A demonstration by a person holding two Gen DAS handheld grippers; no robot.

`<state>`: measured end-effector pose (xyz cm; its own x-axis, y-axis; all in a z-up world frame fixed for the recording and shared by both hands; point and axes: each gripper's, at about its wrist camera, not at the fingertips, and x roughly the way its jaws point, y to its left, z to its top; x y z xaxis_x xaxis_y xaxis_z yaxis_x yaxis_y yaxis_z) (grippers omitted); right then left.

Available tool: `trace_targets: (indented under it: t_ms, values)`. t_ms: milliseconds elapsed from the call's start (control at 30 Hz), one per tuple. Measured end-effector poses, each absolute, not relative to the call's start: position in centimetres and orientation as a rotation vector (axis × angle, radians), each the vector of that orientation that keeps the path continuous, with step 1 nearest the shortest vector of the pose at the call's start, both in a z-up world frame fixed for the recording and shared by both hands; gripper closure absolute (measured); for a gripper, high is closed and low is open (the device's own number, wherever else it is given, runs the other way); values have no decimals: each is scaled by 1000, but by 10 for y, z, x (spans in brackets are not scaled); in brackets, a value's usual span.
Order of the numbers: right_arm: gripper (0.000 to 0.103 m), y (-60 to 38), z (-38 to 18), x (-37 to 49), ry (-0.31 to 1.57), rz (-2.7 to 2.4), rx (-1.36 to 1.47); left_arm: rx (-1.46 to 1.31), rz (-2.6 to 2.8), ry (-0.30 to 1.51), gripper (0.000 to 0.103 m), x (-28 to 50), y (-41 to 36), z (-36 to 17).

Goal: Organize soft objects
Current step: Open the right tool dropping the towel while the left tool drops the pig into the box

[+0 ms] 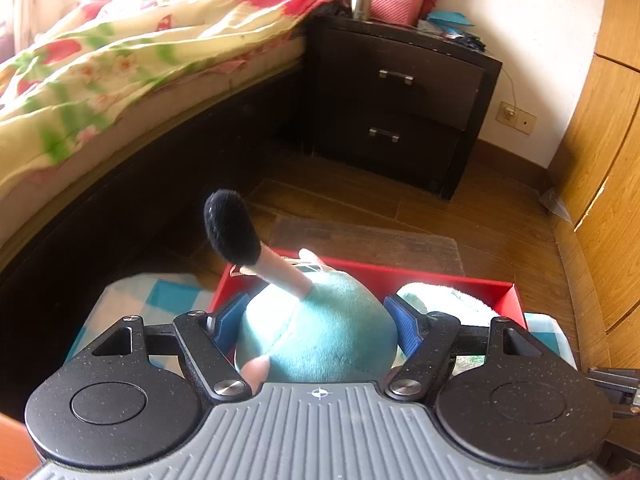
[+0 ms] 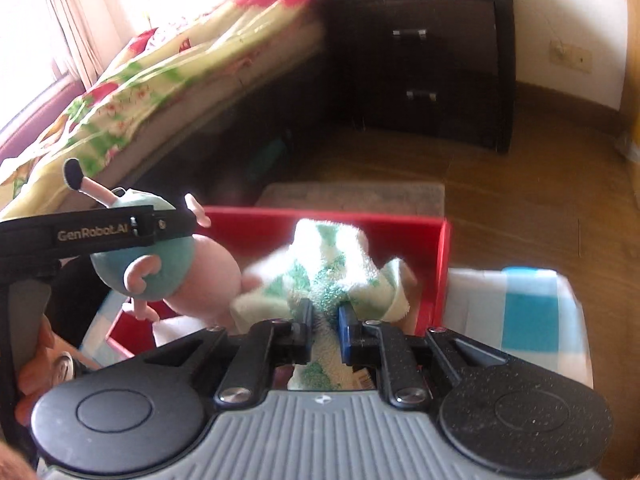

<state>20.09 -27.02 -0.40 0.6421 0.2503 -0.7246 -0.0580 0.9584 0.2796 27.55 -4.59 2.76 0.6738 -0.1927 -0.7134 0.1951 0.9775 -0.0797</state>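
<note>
So we're in a bedroom here, with the bed (image 1: 120, 80) under its flowery quilt running along the left, a dark nightstand (image 1: 400, 100) at the far end and a wooden floor (image 1: 500, 220) in between. Near us sits an open red box (image 2: 440, 264) on top of a blue-and-white checked cloth (image 2: 528, 312), and that's clearly where the soft stuff is going. Our left tongs (image 1: 316, 320) are clamped on the round teal body of a plush toy (image 1: 320, 328), blue pads pressed in on both sides, with its pink leg and black foot poking up toward the far side; the toy hangs right over the near left corner of the box, not in it yet as far as we can tell. Our right tongs (image 2: 325, 320) are pinched shut on a fluffy white-and-green towel (image 2: 332, 280), which is bunched up over the middle of the box and looks like it's already partly down inside. So we reckon we're at the drop-off step for both. Next move should be lowering each one until it rests on the box floor, then letting go, towel first probably, and keeping the plush toy to the left so it doesn't hang over the rim.
</note>
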Motion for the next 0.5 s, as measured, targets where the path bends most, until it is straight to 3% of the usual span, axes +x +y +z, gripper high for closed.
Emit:
trace_targets:
  t_ms: [167, 500]
  values:
    - [100, -264, 1, 192, 869, 167, 212, 29, -208, 817, 23, 268, -46, 32]
    - [96, -263, 7, 179, 878, 159, 214, 29, -177, 801, 23, 259, -41, 40]
